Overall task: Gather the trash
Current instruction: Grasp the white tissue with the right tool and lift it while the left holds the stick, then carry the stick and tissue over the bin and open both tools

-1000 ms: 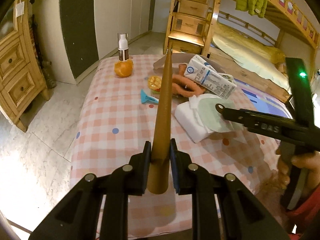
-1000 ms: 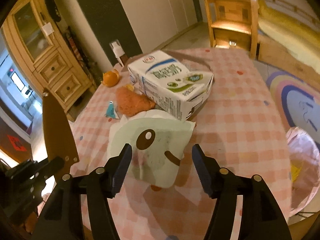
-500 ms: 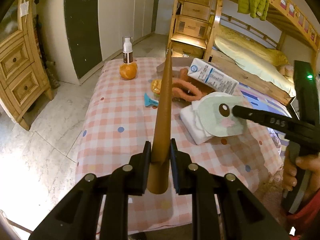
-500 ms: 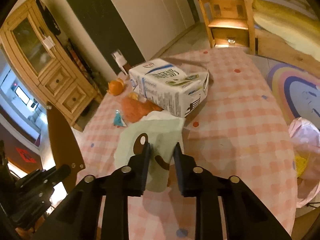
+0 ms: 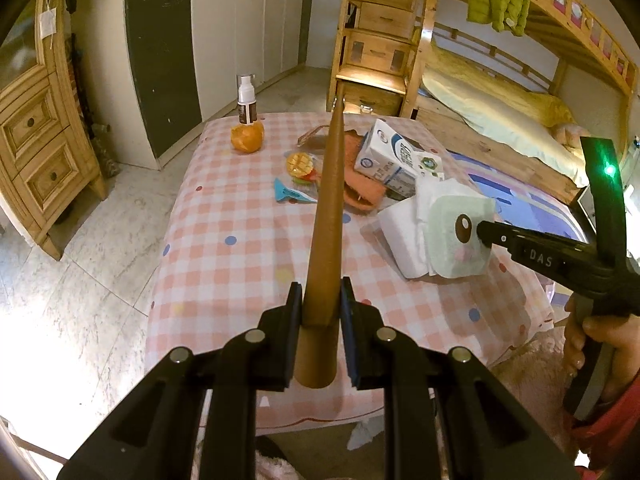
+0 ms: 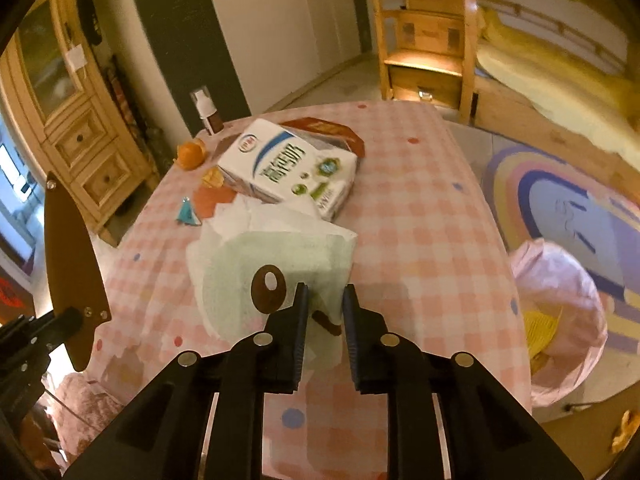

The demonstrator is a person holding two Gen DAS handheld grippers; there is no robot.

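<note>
Pick-up step: right gripper (image 6: 324, 306) fingers are closing on the tissue pack (image 6: 276, 276) at frame centre; left gripper (image 5: 320, 312) clamps a brown paddle (image 5: 326, 240). Next, carry it to the pink bag (image 6: 560, 320) at right

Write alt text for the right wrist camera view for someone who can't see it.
The right gripper is closing on a pale green tissue pack, above a pink checked tablecloth. Behind it lies a milk carton; a pink trash bag sits at right.
</note>
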